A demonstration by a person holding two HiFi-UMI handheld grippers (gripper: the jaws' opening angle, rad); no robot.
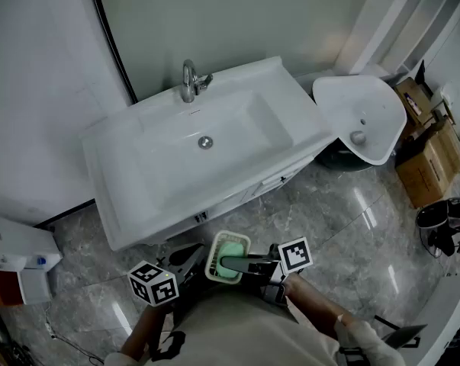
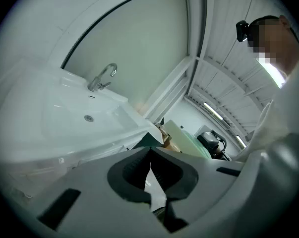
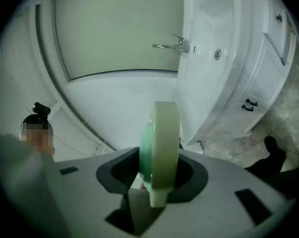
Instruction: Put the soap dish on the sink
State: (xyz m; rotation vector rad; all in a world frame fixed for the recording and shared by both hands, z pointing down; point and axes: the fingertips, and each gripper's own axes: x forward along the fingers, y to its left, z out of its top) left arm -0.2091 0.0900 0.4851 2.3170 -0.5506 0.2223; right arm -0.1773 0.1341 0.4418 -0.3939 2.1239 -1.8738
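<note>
The soap dish [image 1: 228, 258] is pale cream with a green insert. My right gripper [image 1: 234, 264] is shut on it and holds it over the floor, in front of the white vanity sink [image 1: 123, 204]. In the right gripper view the dish [image 3: 161, 148] stands on edge between the jaws, with the sink [image 3: 213, 93] to the right. My left gripper [image 1: 188, 256] hangs just left of the dish, its jaws together and nothing in them. The left gripper view shows the dish [image 2: 186, 140] to its right and the sink [image 2: 45, 118] with its chrome tap [image 2: 102, 77] ahead.
The tap [image 1: 190, 81] stands at the sink's back rim. A loose white basin [image 1: 359, 117] leans to the right of the vanity, with cardboard boxes [image 1: 426, 155] and black gear [image 1: 443, 223] beyond it. A white box [image 1: 16, 254] sits on the marble floor at the left.
</note>
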